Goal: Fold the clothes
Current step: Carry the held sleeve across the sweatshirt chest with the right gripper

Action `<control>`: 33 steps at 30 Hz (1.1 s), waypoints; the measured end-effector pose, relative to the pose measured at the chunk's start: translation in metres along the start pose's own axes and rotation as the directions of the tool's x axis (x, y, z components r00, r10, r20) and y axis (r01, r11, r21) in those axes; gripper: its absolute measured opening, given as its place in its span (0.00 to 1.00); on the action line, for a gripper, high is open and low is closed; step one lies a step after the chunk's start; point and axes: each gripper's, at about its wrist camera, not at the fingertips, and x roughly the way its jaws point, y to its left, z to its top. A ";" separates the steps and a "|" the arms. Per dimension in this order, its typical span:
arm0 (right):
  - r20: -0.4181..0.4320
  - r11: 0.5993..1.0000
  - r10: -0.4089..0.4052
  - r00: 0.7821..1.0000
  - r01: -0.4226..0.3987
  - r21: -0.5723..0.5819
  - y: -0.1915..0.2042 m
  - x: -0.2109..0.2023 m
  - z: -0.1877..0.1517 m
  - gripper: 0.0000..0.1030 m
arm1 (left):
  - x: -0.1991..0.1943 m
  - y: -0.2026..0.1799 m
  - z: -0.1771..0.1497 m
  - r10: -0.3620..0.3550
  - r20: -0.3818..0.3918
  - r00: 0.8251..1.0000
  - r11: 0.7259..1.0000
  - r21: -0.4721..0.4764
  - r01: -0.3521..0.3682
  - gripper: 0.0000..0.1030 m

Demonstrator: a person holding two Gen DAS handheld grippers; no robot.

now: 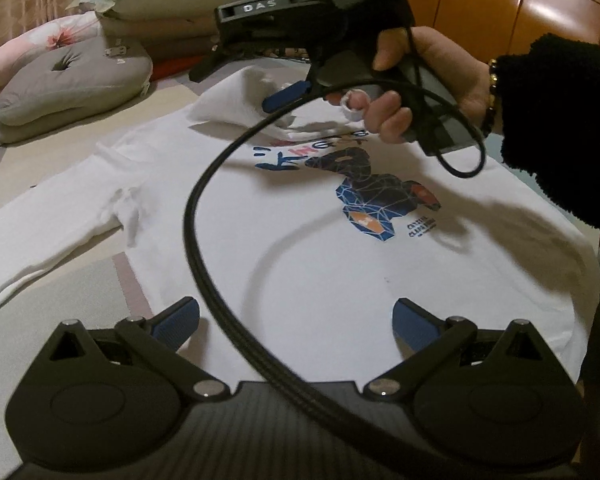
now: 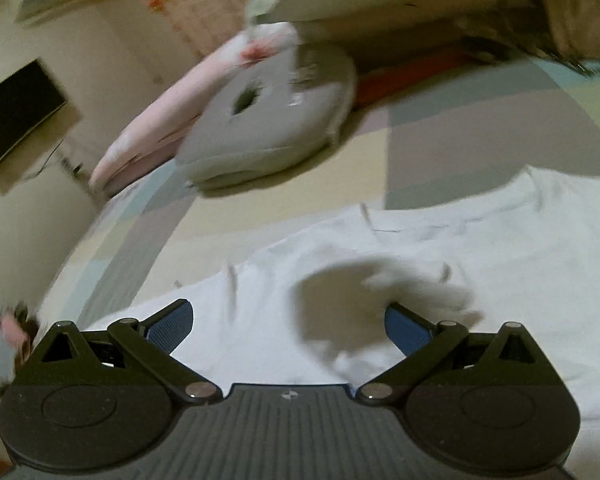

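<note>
Cotton-like white shirt (image 1: 300,240) with angular blue print lies flat on the patchwork bed (image 1: 60,288). Left tool (image 1: 296,320) and right tool (image 2: 288,324) both stand apart above it.

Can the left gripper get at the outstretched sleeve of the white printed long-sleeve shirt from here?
Probably yes. The left gripper is open above the white printed long-sleeve shirt, and its sleeve lies flat and uncovered; only the black cable crosses the view.

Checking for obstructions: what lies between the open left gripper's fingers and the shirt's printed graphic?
In the left wrist view, only plain white shirt fabric, crossed by a black cable, separates the left gripper from the graphic.
</note>
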 end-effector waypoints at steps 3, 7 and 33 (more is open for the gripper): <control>-0.011 0.999 0.032 0.999 -0.032 0.031 0.003 0.007 -0.001 1.00 | 0.000 0.000 0.000 -0.001 0.000 1.000 1.000 0.002 0.001 0.99; -0.019 0.998 0.055 0.998 -0.055 -0.009 0.013 0.004 0.002 1.00 | 0.000 -0.001 0.001 0.001 -0.002 1.000 1.000 0.002 -0.001 0.99; -0.064 0.964 0.265 0.962 -0.263 0.049 0.051 0.031 0.022 1.00 | 0.004 -0.006 0.002 -0.010 -0.011 1.000 1.000 0.019 0.010 0.99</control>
